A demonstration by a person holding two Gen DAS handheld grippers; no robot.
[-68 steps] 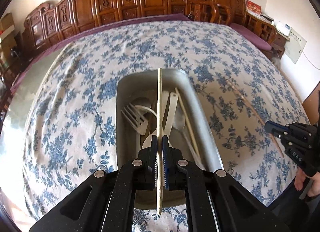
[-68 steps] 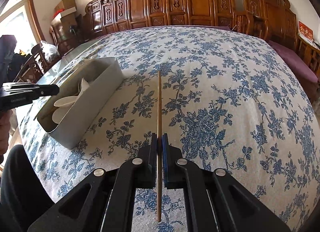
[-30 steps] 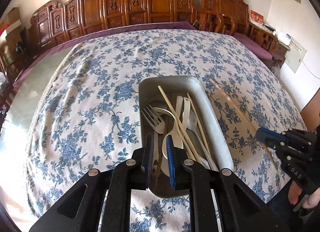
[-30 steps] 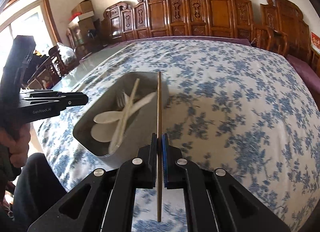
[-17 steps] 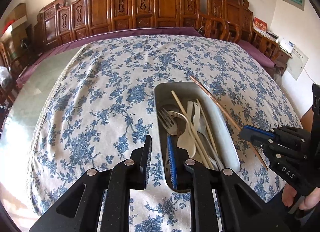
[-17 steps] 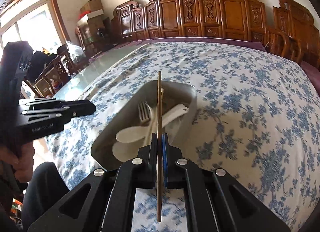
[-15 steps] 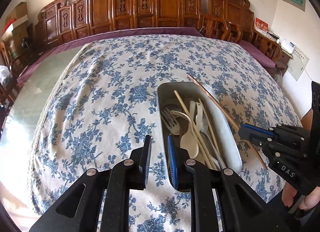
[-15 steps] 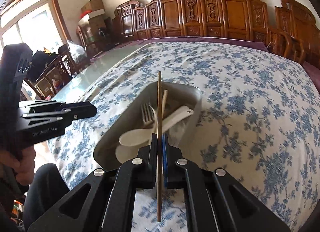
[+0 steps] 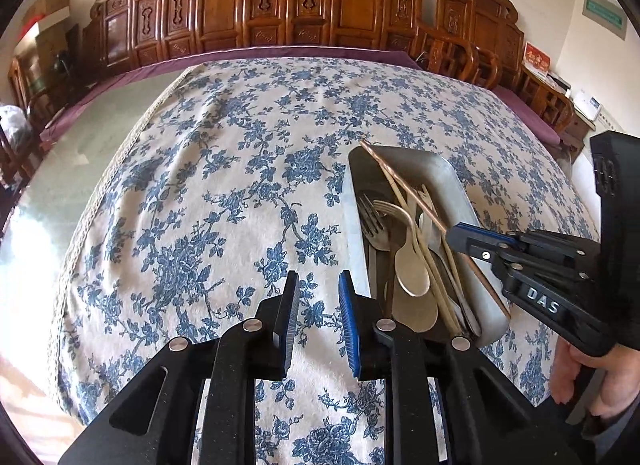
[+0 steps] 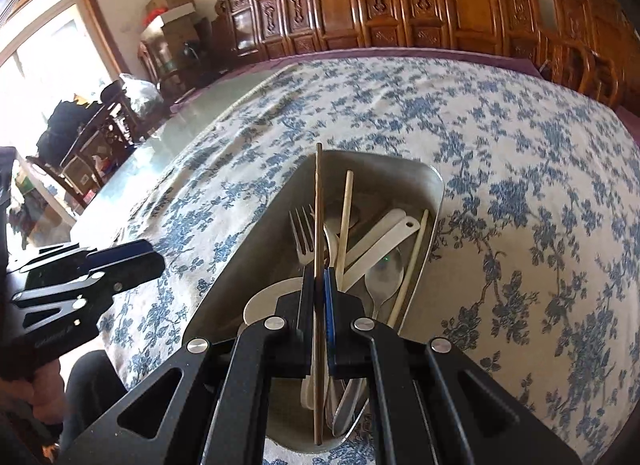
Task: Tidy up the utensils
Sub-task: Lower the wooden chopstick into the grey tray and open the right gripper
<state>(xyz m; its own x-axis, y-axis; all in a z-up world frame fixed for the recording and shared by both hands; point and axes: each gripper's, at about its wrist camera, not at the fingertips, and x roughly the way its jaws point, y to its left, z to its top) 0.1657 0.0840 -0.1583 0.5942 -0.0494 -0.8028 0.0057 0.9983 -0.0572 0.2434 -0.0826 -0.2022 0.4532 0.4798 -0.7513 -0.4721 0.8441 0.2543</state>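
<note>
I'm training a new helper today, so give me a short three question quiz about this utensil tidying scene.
1. True or false: the right tool is shut on a brown chopstick.
2. What is between the fingers of the left tool? A) a fork B) nothing C) a spoon
3. Fill in: the held chopstick is above the ___.

Key
1. True.
2. B: it is open above the tablecloth, beside the tray.
3. Tray, which already holds a fork, spoons and pale chopsticks.
</note>
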